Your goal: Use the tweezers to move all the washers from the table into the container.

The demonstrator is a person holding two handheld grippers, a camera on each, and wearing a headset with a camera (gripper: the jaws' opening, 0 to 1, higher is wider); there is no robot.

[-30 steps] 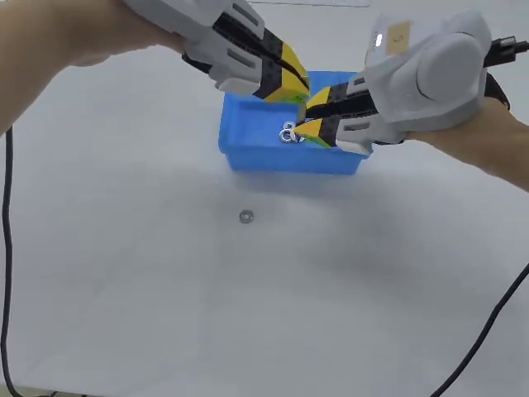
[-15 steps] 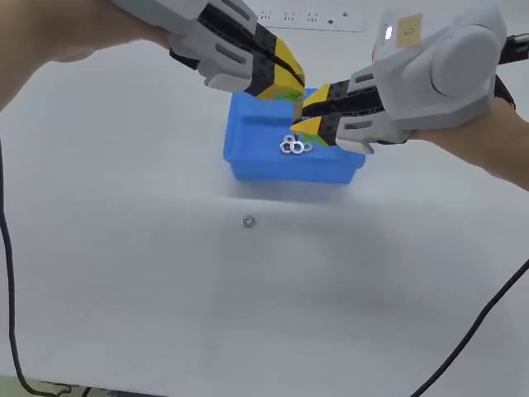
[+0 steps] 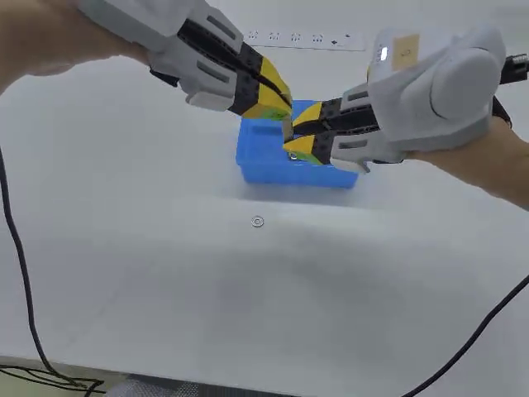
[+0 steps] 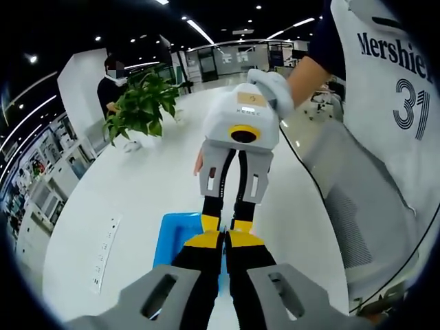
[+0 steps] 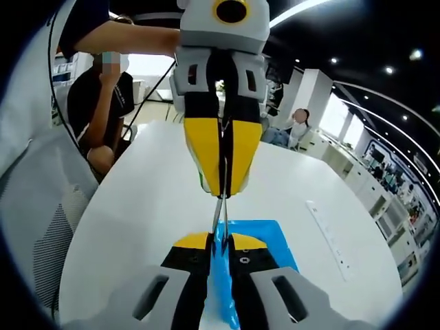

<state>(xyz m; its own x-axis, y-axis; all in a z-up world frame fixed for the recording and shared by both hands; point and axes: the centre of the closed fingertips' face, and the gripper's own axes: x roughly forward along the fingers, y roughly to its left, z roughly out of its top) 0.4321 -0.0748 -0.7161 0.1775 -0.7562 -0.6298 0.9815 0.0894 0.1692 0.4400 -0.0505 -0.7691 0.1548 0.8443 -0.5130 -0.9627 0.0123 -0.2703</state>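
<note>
A blue container stands on the white table, and one loose washer lies in front of it. Above the container my left gripper and right gripper meet almost tip to tip. In the right gripper view, thin silver tweezers run from the shut yellow jaws of the left gripper down between the jaws of my right gripper, with the container behind. The left gripper view has my left gripper shut, facing the right gripper.
A power strip lies at the table's far edge. Black cables hang at the left and at the right. A potted plant stands far off on the table. People sit beyond the table.
The two grippers have closed in on each other over the container. The washers inside the container, seen earlier, are now hidden behind the right gripper. The camera has shifted slightly.
</note>
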